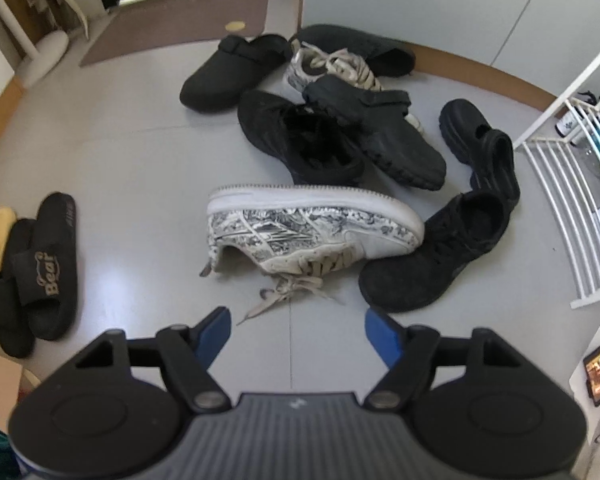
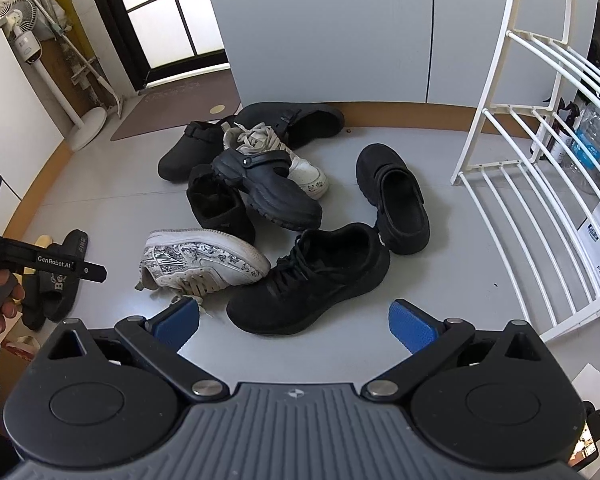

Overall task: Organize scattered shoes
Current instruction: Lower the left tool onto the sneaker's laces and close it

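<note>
Several shoes lie in a heap on the grey floor. A white patterned sneaker (image 1: 312,228) lies on its side nearest me; it also shows in the right wrist view (image 2: 204,260). A black lace-up sneaker (image 1: 436,256) (image 2: 312,276) lies to its right. Behind are black clogs (image 1: 376,132) (image 2: 396,200), a second white sneaker (image 1: 328,68) (image 2: 276,152) and a black fuzzy slipper (image 1: 296,136). My left gripper (image 1: 298,332) is open and empty, just short of the white sneaker's laces. My right gripper (image 2: 294,322) is open and empty, just short of the black sneaker.
A white wire shoe rack (image 2: 540,184) (image 1: 568,184) stands at the right. A pair of black "Bear" slides (image 1: 40,272) (image 2: 56,280) lies at the left. A grey cabinet (image 2: 340,32) and a brown doormat (image 2: 172,108) are behind the heap. A fan stand (image 2: 84,128) is at far left.
</note>
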`<state>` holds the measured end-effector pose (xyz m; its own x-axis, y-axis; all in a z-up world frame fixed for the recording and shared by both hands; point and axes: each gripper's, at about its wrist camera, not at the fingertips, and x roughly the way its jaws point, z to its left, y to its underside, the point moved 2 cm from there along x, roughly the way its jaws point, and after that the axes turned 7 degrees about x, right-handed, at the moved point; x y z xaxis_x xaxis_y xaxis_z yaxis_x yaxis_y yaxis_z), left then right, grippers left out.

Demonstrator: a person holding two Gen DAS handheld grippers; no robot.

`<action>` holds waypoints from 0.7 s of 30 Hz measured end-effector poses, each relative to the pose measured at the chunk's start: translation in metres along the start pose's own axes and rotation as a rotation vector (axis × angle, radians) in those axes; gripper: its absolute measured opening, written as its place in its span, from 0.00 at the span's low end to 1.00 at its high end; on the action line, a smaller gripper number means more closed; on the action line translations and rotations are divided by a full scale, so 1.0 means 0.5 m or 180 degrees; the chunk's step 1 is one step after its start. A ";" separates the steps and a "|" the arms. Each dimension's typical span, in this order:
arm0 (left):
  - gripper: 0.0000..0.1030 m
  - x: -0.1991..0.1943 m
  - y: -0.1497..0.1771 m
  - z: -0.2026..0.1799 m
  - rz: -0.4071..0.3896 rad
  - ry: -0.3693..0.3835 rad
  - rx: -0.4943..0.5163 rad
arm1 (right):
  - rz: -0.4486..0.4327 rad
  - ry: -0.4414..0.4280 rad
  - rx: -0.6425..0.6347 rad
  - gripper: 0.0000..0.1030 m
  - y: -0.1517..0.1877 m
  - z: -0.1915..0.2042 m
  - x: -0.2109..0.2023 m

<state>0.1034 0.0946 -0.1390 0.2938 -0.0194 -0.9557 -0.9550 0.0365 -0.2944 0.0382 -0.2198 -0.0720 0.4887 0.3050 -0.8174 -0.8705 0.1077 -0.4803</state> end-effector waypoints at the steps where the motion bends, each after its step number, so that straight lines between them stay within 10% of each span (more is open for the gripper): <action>1: 0.74 0.010 -0.001 0.008 0.0009 -0.0006 -0.0045 | 0.0002 -0.0004 0.0003 1.00 0.000 -0.002 -0.001; 21: 0.60 0.213 -0.018 0.079 0.0041 0.0148 -0.0289 | 0.0181 -0.0125 0.0130 1.00 0.003 -0.019 0.008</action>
<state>0.1449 0.1315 -0.2386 0.2814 -0.0660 -0.9573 -0.9590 -0.0538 -0.2782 0.0393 -0.2271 -0.0790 0.4363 0.3485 -0.8296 -0.8989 0.1273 -0.4193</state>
